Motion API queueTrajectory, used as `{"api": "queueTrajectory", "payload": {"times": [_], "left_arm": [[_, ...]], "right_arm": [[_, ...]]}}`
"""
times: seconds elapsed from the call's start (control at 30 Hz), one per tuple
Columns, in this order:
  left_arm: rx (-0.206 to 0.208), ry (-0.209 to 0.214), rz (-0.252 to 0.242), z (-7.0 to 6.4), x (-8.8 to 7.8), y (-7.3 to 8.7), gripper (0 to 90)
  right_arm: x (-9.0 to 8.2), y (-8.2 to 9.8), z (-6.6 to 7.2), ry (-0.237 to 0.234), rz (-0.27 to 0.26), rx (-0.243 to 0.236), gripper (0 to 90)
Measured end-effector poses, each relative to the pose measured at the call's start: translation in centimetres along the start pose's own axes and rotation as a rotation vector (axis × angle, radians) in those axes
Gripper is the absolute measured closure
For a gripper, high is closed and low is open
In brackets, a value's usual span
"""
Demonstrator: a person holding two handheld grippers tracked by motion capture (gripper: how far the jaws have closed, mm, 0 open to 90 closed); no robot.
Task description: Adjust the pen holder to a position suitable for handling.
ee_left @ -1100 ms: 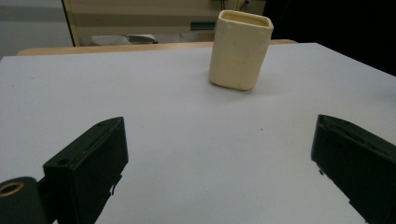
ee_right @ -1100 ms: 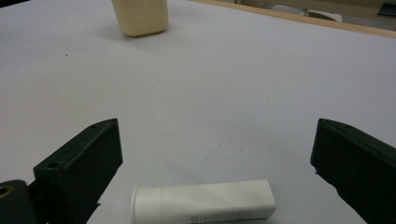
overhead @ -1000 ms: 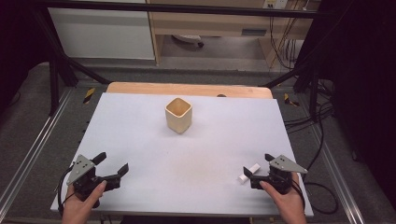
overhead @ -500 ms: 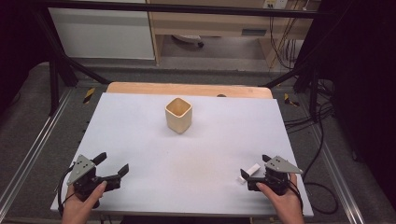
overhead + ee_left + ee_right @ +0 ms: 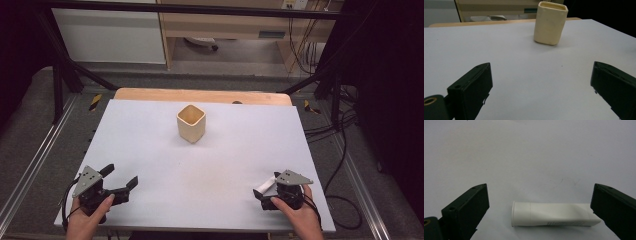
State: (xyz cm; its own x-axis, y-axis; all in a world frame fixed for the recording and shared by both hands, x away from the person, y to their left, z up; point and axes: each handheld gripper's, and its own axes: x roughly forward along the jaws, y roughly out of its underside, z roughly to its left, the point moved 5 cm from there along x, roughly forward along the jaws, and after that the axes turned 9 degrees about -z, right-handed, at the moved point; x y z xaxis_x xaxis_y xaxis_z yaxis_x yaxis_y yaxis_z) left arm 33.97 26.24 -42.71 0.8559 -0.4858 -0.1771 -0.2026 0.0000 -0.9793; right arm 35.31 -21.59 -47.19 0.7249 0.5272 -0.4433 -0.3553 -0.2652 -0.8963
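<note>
A cream square cup (image 5: 191, 122) (image 5: 551, 22) stands upright at the back middle of the white table (image 5: 230, 150). A small white tube (image 5: 263, 185) (image 5: 554, 217) lies flat near the front right edge. My right gripper (image 5: 268, 189) (image 5: 540, 195) is open, with the tube lying crosswise between its jaws; the tube's flat end reaches the right jaw. My left gripper (image 5: 120, 176) (image 5: 541, 65) stands open at the front left, low over the table and facing the cup, with nothing between its jaws.
A wooden strip (image 5: 200, 95) runs along the table's back edge. Metal frame rails (image 5: 35, 160) flank the table and cables (image 5: 340, 150) lie on the floor at the right. A shelf unit (image 5: 235, 25) stands behind.
My right gripper has shifted a little to the left, so the tube now lies between its jaws. The left gripper and the cup have not moved.
</note>
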Motion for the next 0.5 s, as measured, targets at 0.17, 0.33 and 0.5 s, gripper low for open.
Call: {"api": "queueTrajectory", "payload": {"times": [0.17, 0.33, 0.5], "left_arm": [[-0.003, -0.006, 0.001, 0.1, -0.1, 0.0, 4.2], [-0.011, -0.017, -0.006, 0.4, -0.2, -0.1, 4.4], [-0.010, -0.019, -0.007, 0.5, -0.3, -0.2, 4.5]], "right_arm": [[0.2, 0.2, -0.2, 0.008, 0.014, 0.005, 2.3], [0.6, 0.6, -0.9, 0.030, 0.038, 0.034, 2.6], [0.7, 0.7, -1.1, 0.025, 0.048, 0.028, 2.5]]}}
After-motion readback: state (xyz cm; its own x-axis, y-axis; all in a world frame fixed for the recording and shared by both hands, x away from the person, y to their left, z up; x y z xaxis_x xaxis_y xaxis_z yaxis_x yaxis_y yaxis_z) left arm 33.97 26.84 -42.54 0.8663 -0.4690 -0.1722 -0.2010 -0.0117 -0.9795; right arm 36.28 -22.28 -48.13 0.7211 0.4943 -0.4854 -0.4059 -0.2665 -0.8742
